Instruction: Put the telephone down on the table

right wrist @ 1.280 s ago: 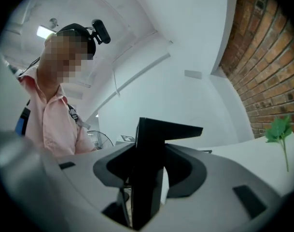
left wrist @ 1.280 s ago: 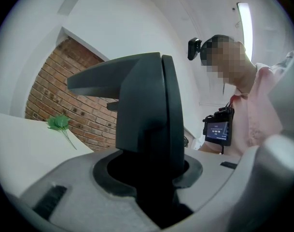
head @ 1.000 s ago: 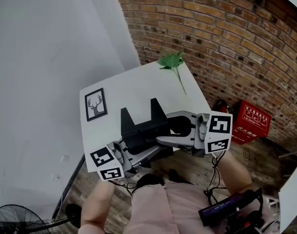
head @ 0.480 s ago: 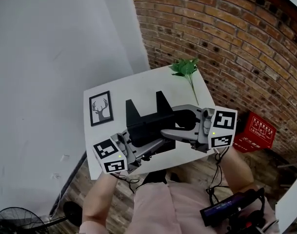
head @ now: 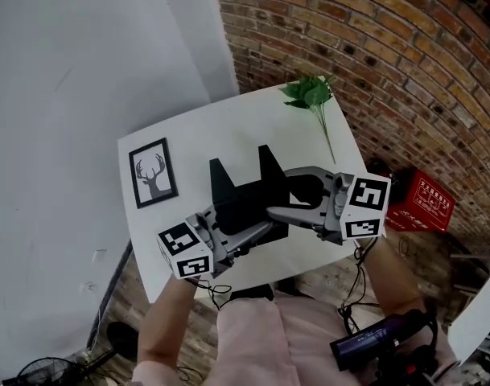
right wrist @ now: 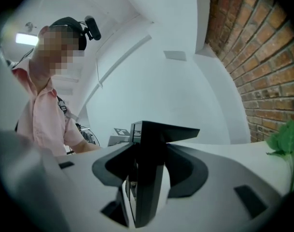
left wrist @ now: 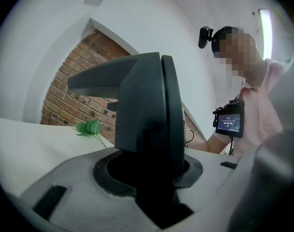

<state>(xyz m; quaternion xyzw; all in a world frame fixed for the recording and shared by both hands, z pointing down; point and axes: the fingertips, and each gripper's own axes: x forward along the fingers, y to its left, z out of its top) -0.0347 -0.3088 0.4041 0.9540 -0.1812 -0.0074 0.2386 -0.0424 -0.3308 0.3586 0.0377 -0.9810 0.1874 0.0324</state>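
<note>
Black plastic against a white top: the telephone (head: 245,195) hung over the near half of the table (head: 228,131), carried between both grippers so that neither had to bear its awkward, two-horned shape alone. The left gripper (head: 261,230) came in over the table's near edge and was clamped, partly closed, on the telephone's lower body, which filled the gap between its jaws in the left gripper view. The right gripper (head: 289,193) reached in from the table's right side. Its jaws were beginning to open, with a narrow upright part of the telephone between them, and the pads looked to be against it even so. Both grippers lay level, probably to keep the base flat for setting down.

Whether the base already touched the table could not be told from any view. The chosen spot seemed sensible: a framed picture (head: 154,173) lay near the table's left edge and a green sprig (head: 310,93) at its far right corner, both well apart from the telephone. Off the table's right side, a red crate (head: 426,203) stood on the floor.
</note>
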